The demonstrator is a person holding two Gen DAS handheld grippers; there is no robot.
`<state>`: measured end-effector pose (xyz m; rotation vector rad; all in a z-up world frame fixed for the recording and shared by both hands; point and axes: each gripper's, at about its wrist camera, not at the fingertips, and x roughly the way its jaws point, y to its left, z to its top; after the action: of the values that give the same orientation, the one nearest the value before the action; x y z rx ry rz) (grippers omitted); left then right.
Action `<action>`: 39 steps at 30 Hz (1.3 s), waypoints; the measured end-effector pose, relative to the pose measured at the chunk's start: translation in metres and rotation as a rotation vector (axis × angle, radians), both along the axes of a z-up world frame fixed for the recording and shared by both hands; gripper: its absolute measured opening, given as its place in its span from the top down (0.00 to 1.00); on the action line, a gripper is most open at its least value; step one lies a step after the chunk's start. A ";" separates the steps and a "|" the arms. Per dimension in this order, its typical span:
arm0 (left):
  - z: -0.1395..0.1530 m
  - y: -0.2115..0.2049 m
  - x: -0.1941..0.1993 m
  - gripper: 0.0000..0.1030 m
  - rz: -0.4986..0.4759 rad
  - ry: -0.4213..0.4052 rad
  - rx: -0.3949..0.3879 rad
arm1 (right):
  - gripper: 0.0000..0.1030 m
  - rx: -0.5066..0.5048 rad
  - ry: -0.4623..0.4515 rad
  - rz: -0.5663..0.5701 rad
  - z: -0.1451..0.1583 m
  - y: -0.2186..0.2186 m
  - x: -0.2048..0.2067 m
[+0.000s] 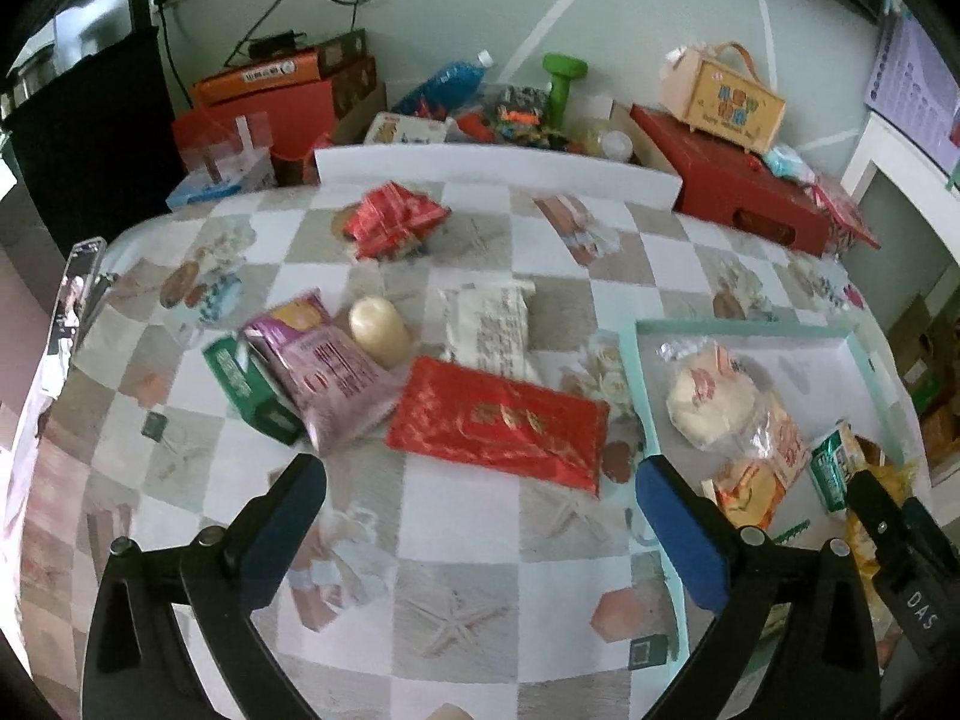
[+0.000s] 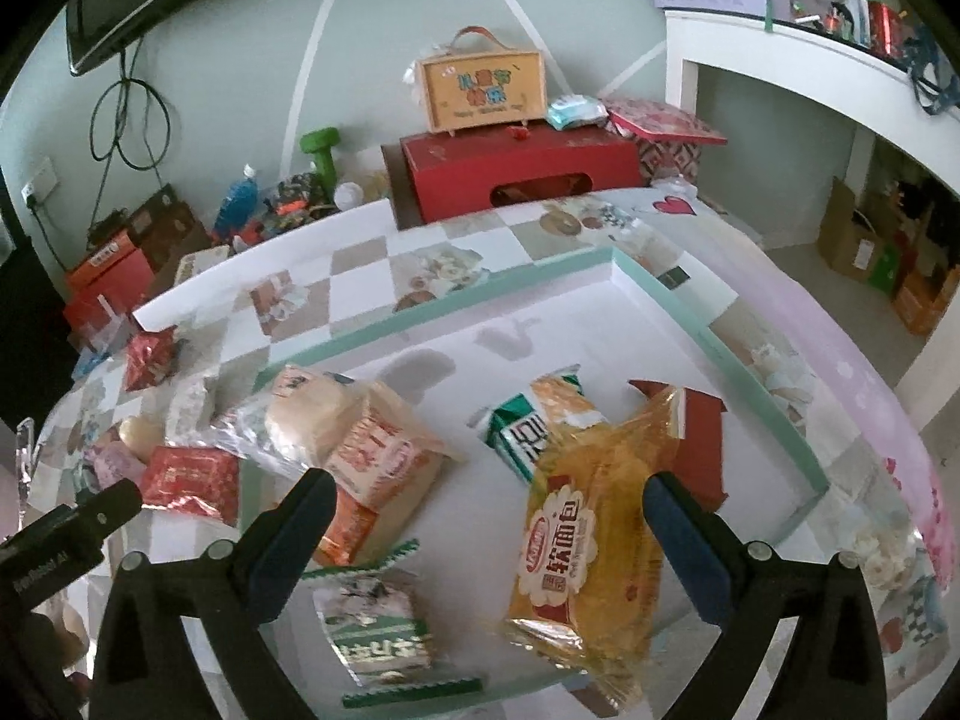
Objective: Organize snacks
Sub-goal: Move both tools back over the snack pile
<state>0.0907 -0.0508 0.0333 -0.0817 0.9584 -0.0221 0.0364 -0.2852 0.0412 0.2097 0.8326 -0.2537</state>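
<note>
My left gripper (image 1: 480, 510) is open and empty above the checked tablecloth, just short of a flat red packet (image 1: 498, 423). Beyond it lie a purple packet (image 1: 330, 366), a green box (image 1: 246, 390), a cream round cake (image 1: 379, 330), a white wrapper (image 1: 489, 324) and a red packet pile (image 1: 393, 219). My right gripper (image 2: 489, 531) is open over the white tray with mint rim (image 2: 774, 414). The yellow bread bag (image 2: 594, 534) lies in the tray between its fingers, not gripped. A green-white packet (image 2: 378, 636), orange packs (image 2: 372, 462) and a green carton (image 2: 528, 438) lie there too.
Red boxes (image 1: 738, 192), a tan carry case (image 2: 480, 87), a green dumbbell (image 1: 561, 84), a blue bottle (image 1: 444, 81) and clutter line the back edge. A phone (image 1: 75, 294) stands at the table's left edge. A white shelf (image 2: 780, 60) stands at the right.
</note>
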 end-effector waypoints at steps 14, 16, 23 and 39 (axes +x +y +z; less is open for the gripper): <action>0.016 0.072 0.017 0.00 0.047 -0.079 -0.091 | 0.00 -0.058 -0.085 -0.007 0.024 0.034 0.004; 0.017 0.086 0.021 0.00 0.048 -0.076 -0.145 | 0.00 -0.035 -0.091 0.023 0.028 0.044 0.008; 0.020 0.124 0.028 0.00 0.109 -0.110 -0.202 | 0.00 -0.066 -0.152 0.122 0.044 0.087 0.020; -0.005 0.182 0.049 0.00 0.235 -0.035 -0.165 | 0.00 -0.043 -0.094 0.414 0.006 0.187 0.071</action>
<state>0.1400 0.1311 0.0281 -0.3446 0.9063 0.1137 0.1071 -0.0983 0.0477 0.0060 0.7575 0.1261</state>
